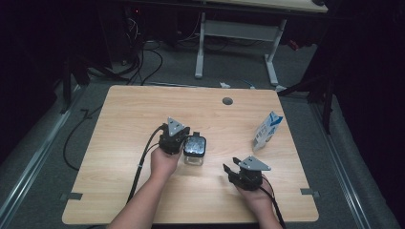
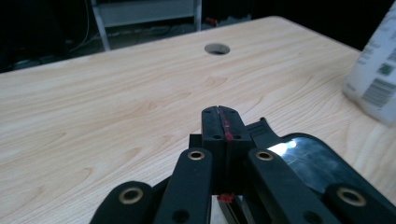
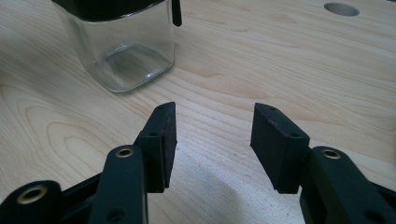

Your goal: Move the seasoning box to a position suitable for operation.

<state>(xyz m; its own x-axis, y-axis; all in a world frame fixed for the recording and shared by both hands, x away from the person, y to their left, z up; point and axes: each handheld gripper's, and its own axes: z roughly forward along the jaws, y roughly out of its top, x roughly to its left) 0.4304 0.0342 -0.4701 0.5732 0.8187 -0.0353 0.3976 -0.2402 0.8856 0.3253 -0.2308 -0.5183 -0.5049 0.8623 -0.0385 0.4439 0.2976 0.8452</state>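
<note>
A square clear glass jar (image 1: 195, 151) with a glossy black lid (image 2: 313, 163) stands upright near the middle of the wooden table (image 1: 133, 114). My left gripper (image 1: 186, 137) is at the lid's left edge, and its jaws (image 2: 219, 113) are pressed together, with a red smear along the seam. I cannot tell if a thin part of the lid is caught between them. My right gripper (image 1: 228, 169) rests near the front of the table, to the right of the jar, open and pointing at it. Its pads (image 3: 163, 135) have only bare table between them, and the jar (image 3: 123, 51) stands just beyond.
A white and blue carton (image 1: 267, 131) stands upright toward the right edge of the table and is blurred at the right of the left gripper view (image 2: 376, 74). A round cable hole (image 1: 227, 101) lies near the far edge. Beyond the table are a desk frame and floor cables.
</note>
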